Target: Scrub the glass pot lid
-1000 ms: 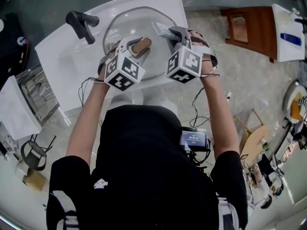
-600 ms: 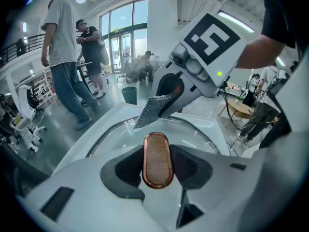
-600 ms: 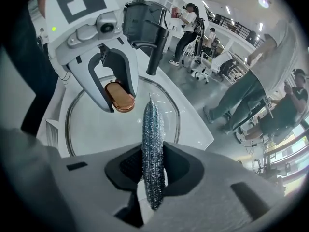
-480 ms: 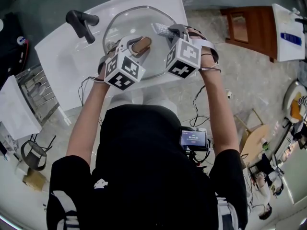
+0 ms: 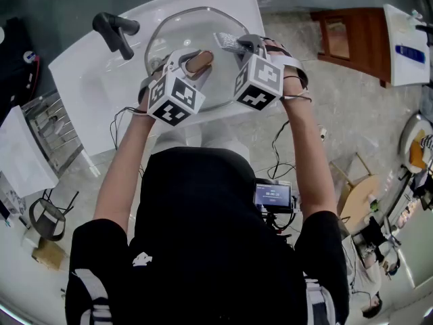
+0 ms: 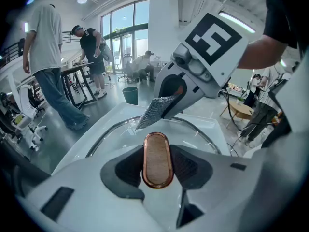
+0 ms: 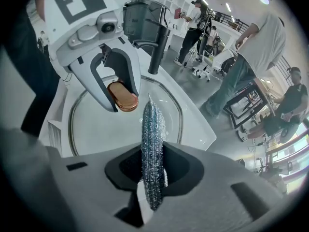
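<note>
Glass formed the whole dome of the pot lid (image 5: 177,36), clear enough that the white basin of the sink (image 5: 95,80) showed through it. A thin metal rim (image 6: 107,135) ran round its edge. The lid lay knob-up in the basin and filled most of it, just in front of the black tap (image 5: 114,31) that stood at the sink's far left.

At the lid's centre sat an oval knob (image 6: 157,159), copper-coloured round the edge with a duller, finely textured brown face. The left gripper (image 6: 157,167) was clenched on this knob, its dark pads pressed against the two long sides of the oval, so the knob stood lengthwise between the jaws.

The right gripper (image 7: 152,173) was clamped on a silvery mesh scouring pad (image 7: 151,139). The pad was pinched flat and edge-on between the jaws, and most of its length stuck out past them toward the glass. In the head view the pad was over the far right part of the dome, just beside the knob and the left gripper. Whether its tip touched the glass could not be told from any view.

The two grippers were close together over the lid, angled toward each other, each showing in the other's view.
</note>
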Demonstrator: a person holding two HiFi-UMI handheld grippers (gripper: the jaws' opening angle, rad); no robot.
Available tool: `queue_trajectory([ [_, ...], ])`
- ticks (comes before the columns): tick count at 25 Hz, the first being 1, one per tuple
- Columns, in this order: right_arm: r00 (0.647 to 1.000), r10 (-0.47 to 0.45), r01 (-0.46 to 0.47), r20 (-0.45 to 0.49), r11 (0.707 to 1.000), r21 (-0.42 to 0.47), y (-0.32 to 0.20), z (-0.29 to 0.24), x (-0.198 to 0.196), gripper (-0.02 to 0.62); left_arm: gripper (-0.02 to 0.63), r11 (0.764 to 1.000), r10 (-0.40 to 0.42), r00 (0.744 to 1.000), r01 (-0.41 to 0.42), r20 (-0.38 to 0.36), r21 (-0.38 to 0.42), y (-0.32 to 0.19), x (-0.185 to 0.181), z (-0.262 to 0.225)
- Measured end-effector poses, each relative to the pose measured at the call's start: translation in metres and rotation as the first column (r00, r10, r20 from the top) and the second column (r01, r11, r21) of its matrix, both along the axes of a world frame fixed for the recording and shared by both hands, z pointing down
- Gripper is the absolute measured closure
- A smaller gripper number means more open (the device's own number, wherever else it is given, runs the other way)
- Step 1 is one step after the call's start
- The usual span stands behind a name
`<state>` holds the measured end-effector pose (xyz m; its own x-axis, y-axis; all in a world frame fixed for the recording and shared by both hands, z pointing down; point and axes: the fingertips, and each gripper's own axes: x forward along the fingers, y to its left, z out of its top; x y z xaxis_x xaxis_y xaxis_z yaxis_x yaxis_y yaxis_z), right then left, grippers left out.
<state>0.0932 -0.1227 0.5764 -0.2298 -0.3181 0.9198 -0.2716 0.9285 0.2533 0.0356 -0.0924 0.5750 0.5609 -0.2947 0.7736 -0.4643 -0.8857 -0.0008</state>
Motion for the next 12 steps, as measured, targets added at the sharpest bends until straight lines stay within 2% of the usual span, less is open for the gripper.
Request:
queue_trajectory([
  [12,1.0,-0.002,0.002,-0.001,1.0,-0.017,0.022,0.0,0.005,0.528,0.439,1.0,-0.005,1.0,0.005,0.0,-0.004,0.0,0.0,0.0],
])
